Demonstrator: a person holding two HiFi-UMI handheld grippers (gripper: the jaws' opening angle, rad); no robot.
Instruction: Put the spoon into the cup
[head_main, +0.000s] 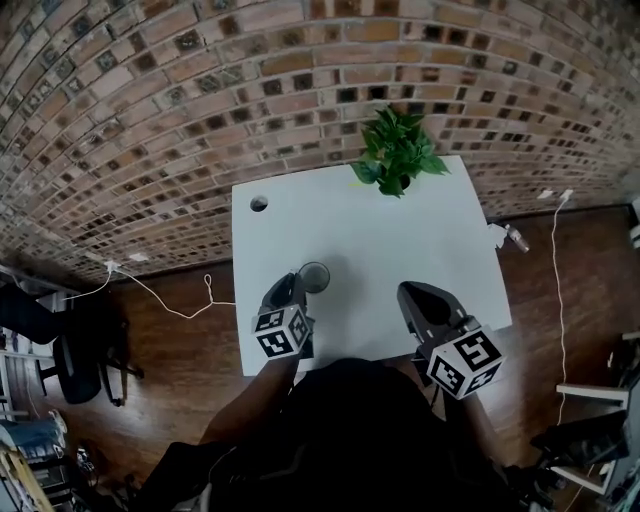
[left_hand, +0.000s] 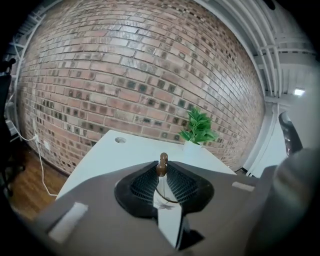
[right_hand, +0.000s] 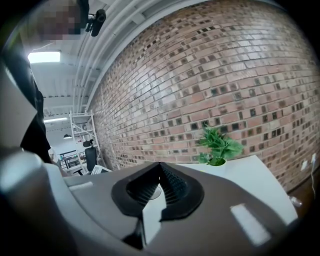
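In the left gripper view my left gripper (left_hand: 161, 173) is shut on a brown wooden spoon (left_hand: 161, 163), whose rounded end sticks up just past the fingertips. Below it, in the gap between the jaws, I see the rim of a clear glass cup (left_hand: 168, 199). In the head view the cup (head_main: 314, 276) stands on the white table (head_main: 400, 240), right at the tip of the left gripper (head_main: 297, 283); the spoon is hidden there. My right gripper (head_main: 418, 297) hovers over the table's near edge, apart from the cup. Its jaws (right_hand: 160, 169) meet at the tips with nothing between them.
A potted green plant (head_main: 396, 152) stands at the table's far edge. A round cable hole (head_main: 259, 204) sits in the far left corner. White cables (head_main: 170, 300) lie on the wood floor at left, beside a dark chair (head_main: 85, 350).
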